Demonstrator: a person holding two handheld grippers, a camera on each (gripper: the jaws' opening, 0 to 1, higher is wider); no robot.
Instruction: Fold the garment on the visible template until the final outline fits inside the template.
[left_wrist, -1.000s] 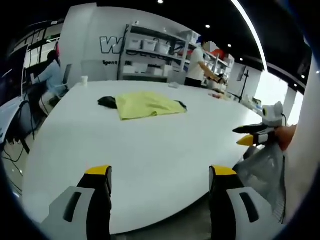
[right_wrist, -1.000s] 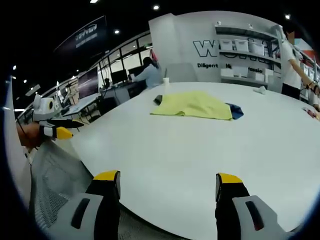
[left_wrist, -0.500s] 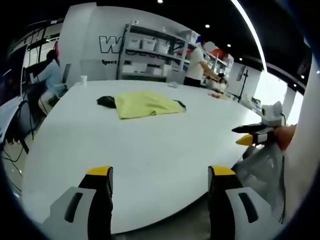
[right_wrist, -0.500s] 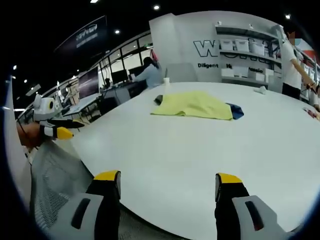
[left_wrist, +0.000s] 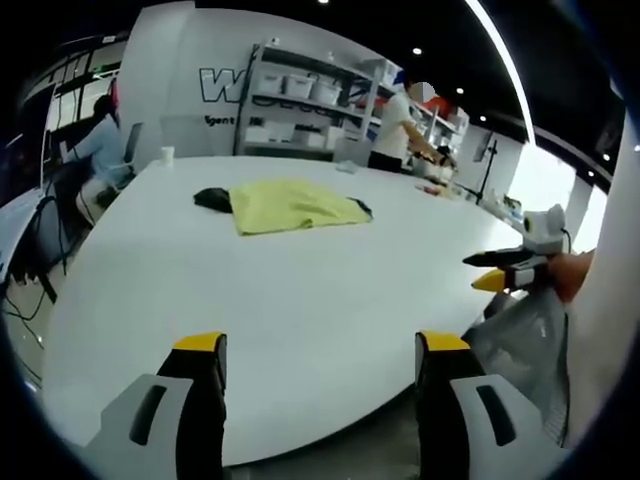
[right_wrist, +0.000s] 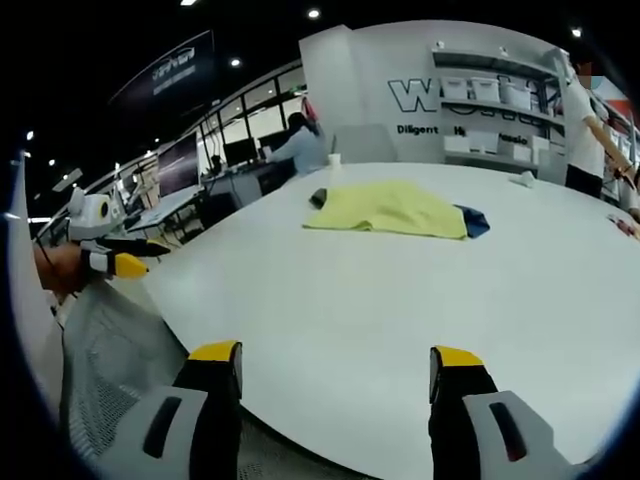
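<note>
A yellow garment (left_wrist: 290, 206) lies flat far out on the white table (left_wrist: 250, 300), with dark cloth showing at its left end (left_wrist: 212, 198) and right corner. In the right gripper view the same yellow garment (right_wrist: 388, 210) has a blue-dark piece (right_wrist: 473, 222) at its right edge. My left gripper (left_wrist: 320, 345) stands open over the table's near edge, far from the garment. My right gripper (right_wrist: 335, 355) is open too, nothing between its jaws. The right gripper (left_wrist: 505, 272) shows at the right of the left gripper view; the left gripper (right_wrist: 115, 258) shows at the left of the right one.
A white cup (left_wrist: 167, 157) stands at the table's far edge. Shelving with boxes (left_wrist: 300, 110) lines the back wall. A person stands near the shelves (left_wrist: 395, 130); another sits at a desk (left_wrist: 95, 150). A mesh chair back (right_wrist: 110, 370) is close by the table's edge.
</note>
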